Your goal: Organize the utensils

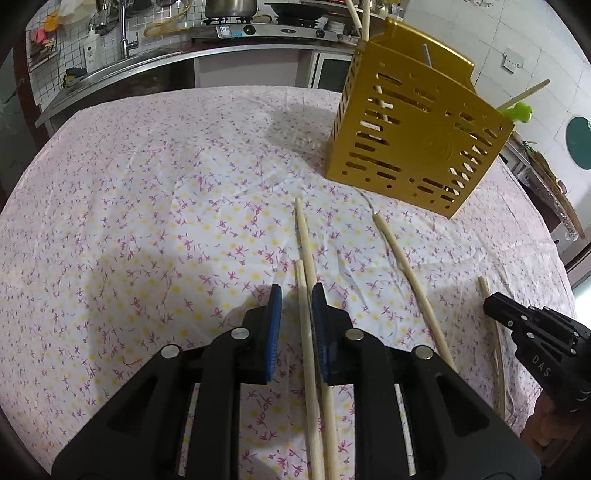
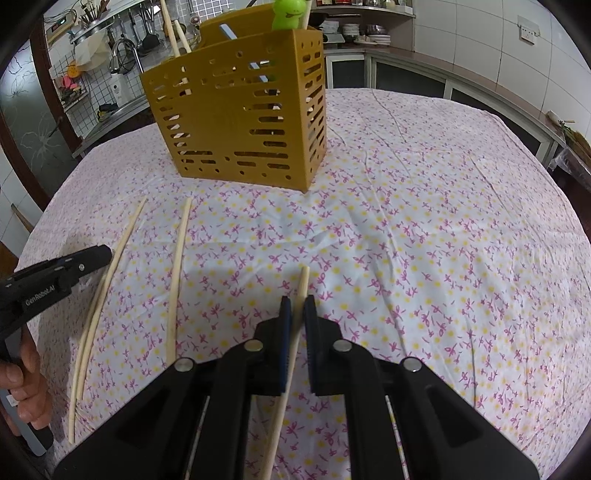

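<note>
A gold slotted utensil holder [image 1: 413,147] stands on the floral tablecloth; it also shows in the right wrist view [image 2: 240,110], with chopsticks and a green frog-topped utensil [image 2: 288,14] inside. My left gripper [image 1: 297,295] is narrowly open around two pale chopsticks [image 1: 308,280] that lie on the cloth between its blue pads. A third chopstick [image 1: 410,280] lies to their right. My right gripper [image 2: 297,302] is narrowly open around a single chopstick [image 2: 301,291] on the cloth. Three other chopsticks [image 2: 177,266] lie to its left.
The right gripper [image 1: 532,332] shows at the right edge of the left wrist view, the left gripper [image 2: 55,277] at the left edge of the right wrist view. A kitchen counter with a stove [image 1: 266,26] and a sink lies beyond the table.
</note>
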{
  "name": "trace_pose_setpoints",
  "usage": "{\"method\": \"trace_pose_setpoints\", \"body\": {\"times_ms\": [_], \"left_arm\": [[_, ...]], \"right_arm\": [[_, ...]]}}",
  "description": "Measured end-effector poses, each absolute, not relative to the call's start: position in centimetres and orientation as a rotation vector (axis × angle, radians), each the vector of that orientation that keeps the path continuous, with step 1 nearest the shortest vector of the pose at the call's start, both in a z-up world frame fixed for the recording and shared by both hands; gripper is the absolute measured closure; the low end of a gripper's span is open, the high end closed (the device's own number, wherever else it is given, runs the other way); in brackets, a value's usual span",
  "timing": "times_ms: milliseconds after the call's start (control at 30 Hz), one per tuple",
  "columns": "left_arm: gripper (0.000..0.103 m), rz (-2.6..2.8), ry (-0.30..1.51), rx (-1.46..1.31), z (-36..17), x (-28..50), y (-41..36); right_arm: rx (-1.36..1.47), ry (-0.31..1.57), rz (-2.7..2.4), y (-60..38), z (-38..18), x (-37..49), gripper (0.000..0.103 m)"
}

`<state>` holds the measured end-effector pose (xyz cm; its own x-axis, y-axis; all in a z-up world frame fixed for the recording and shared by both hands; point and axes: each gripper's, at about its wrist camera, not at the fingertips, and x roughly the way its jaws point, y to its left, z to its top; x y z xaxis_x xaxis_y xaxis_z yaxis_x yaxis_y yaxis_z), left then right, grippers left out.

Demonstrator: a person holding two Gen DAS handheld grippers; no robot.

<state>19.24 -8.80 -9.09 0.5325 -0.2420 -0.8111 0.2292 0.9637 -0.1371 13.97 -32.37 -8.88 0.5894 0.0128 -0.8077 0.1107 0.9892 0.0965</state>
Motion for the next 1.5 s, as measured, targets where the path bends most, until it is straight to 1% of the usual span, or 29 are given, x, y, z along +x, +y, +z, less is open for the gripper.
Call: {"method": "trace_pose_setpoints", "body": {"times_ms": [433, 567, 733, 800, 833, 867, 900, 1167, 1500], "left_arm": [[0.084, -0.259, 0.995, 0.065, -10.1, 19.8, -9.5], [0.081, -0.257, 1.002, 0.053, -10.2, 20.4, -9.7], [0.082, -0.231, 0.969, 0.133, -10.6, 20.7, -10.9], [0.084, -0.233, 0.971, 0.119, -10.5, 20.7, -10.7], [0.092, -0.235, 0.977, 0.105, -10.4, 20.8, -10.4], [0.098, -0.238, 0.981, 0.096, -10.3, 20.6, -10.3], [0.099, -0.255, 0.989, 0.075, -10.1, 20.6, -9.9], [0.1, -0.287, 0.933, 0.027, -7.8, 19.7, -9.1], [0.099, -0.304, 0.829, -0.025, -2.7, 18.1, -8.0]], "right_arm": [[0.129, 0.945, -0.06, -31.9, -9.3, 14.3, 0.095], [0.109, 0.948, -0.07, -31.6, -9.4, 14.8, 0.094], [0.079, 0.956, -0.082, -31.1, -9.5, 15.4, 0.095], [0.077, 0.953, -0.085, -30.9, -9.5, 15.4, 0.095], [0.076, 0.953, -0.083, -30.9, -9.4, 15.4, 0.096], [0.083, 0.954, -0.081, -31.1, -9.4, 15.4, 0.096], [0.101, 0.956, -0.071, -31.3, -9.3, 15.4, 0.097], [0.123, 0.881, -0.041, -31.6, -6.5, 14.5, 0.097], [0.15, 0.749, -0.025, -32.7, -1.9, 12.5, 0.097]]}}
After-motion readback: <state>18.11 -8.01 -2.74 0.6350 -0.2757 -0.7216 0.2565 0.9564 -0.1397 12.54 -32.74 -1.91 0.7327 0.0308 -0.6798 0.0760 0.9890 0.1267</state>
